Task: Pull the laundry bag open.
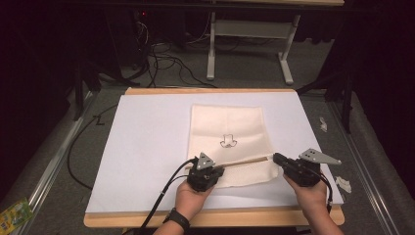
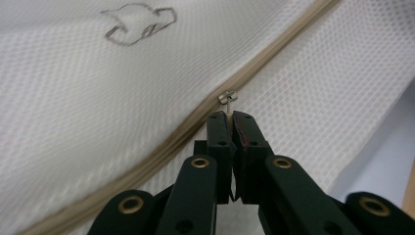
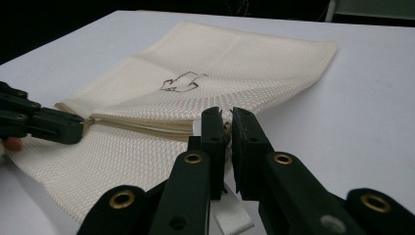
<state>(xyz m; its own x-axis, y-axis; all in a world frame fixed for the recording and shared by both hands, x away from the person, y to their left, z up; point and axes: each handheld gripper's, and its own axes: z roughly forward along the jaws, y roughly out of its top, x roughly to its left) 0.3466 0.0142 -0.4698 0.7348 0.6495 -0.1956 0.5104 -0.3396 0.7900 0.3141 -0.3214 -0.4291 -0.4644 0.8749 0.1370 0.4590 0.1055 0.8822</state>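
The cream mesh zippered pouch (image 1: pixel 227 139) lies flat on the white table sheet (image 1: pixel 147 147). The left gripper (image 2: pixel 229 115) pinches the small metal zipper pull (image 2: pixel 227 97). The right gripper (image 3: pixel 226 122) clamps the pouch's edge at the zipper's end.

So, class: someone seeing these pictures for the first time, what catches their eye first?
A cream mesh bag with a small black drawing lies mid-table on the white sheet. The left tongs are shut on its zipper pull, partway along the tan zipper. The right tongs pinch the bag's edge at the zipper's end.
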